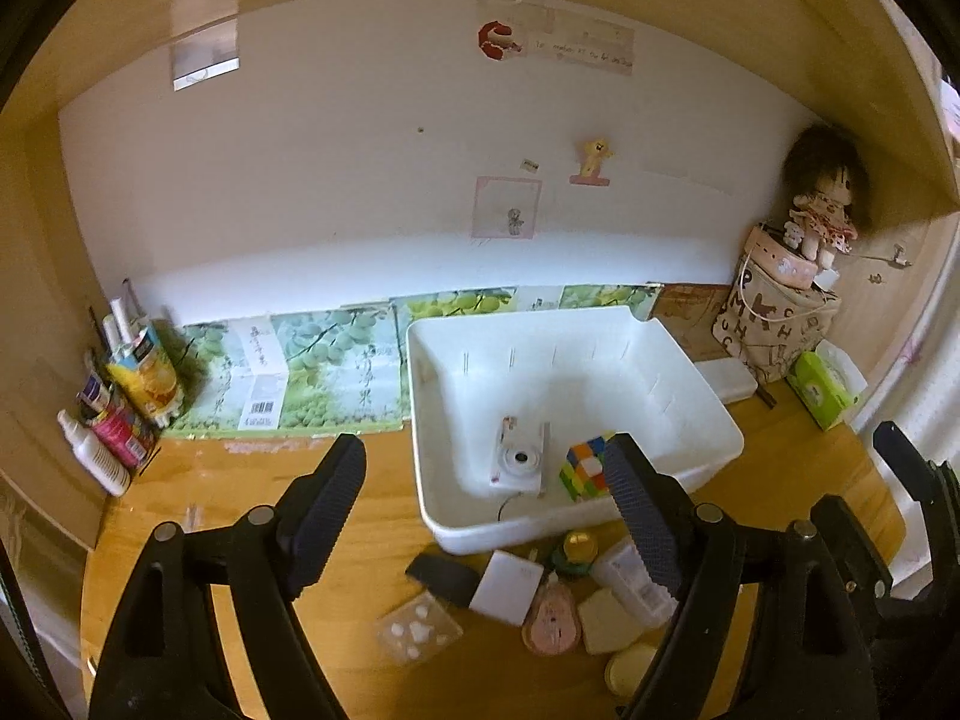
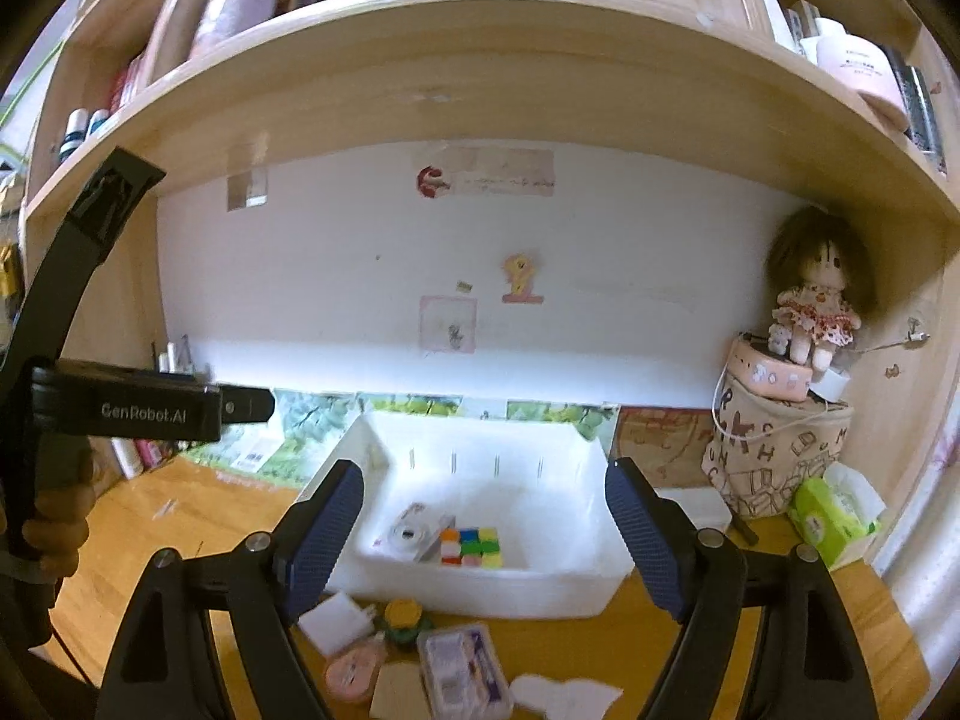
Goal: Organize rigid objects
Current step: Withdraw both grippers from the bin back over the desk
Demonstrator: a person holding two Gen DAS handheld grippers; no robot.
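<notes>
Both grippers hang above the wooden desk (image 1: 372, 540), jaws spread wide and holding nothing. The left gripper (image 1: 486, 504) tilts down toward the near rim of the white bin (image 1: 576, 330); the right gripper (image 2: 480, 531) points more nearly level at that bin. Inside lie a white camera (image 1: 519, 458) and, just beside it, a colourful cube (image 1: 585, 468). On the desk, in front of the bin, sits a cluster of small items, among them a white block (image 1: 507, 587), a pink case (image 1: 550, 624) and a clear box (image 2: 462, 669). A hand (image 2: 57, 516) grips the left gripper's handle.

The wall note's (image 1: 585, 51) writing is blurred; the cube (image 1: 585, 468) seems partly hidden.
</notes>
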